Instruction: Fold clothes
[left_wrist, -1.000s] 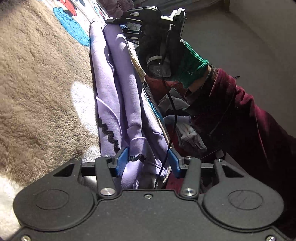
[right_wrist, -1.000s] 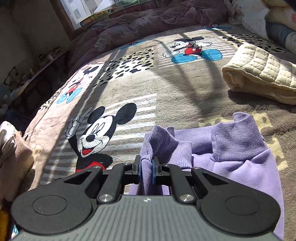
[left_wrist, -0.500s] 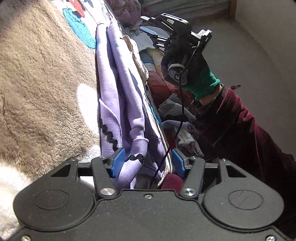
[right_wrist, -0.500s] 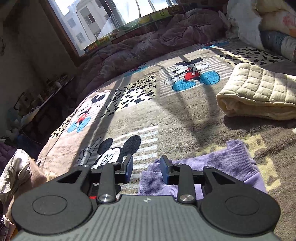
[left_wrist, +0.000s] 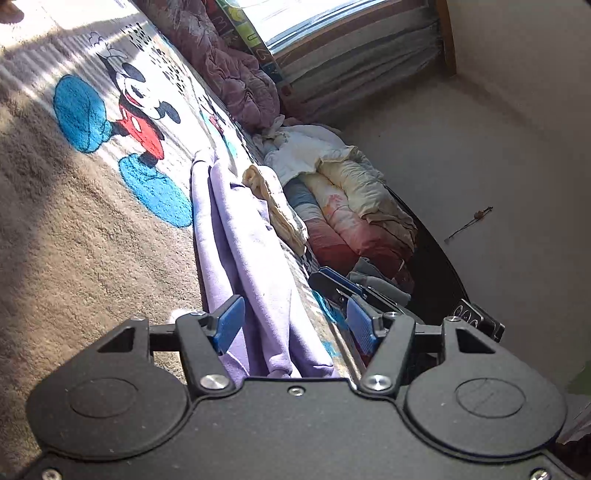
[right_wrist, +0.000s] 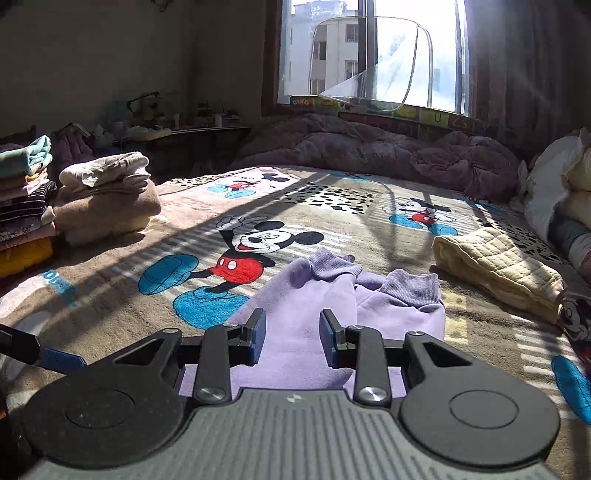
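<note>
In the right wrist view, the folded lilac fleece garment (right_wrist: 314, 314) lies low in the centre of the frame on the plush cartoon-mouse blanket (right_wrist: 110, 314), its two ribbed cuffs towards the window (right_wrist: 369, 51) at the upper centre. To its right on the blanket lies the folded cream quilted cloth (right_wrist: 498, 266), and further right a heap of pale bedding (right_wrist: 561, 184) fills the edge. At the left edge stand two stacks of folded clothes (right_wrist: 103, 195), and a rumpled mauve quilt (right_wrist: 369, 147) runs along beneath the window.

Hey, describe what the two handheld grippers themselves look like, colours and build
Both are matte black plastic. The left gripper has blue pads, silver screws and round discs on a smooth body. The right gripper looks the same, but its grey body is ribbed with a small logo.
</note>
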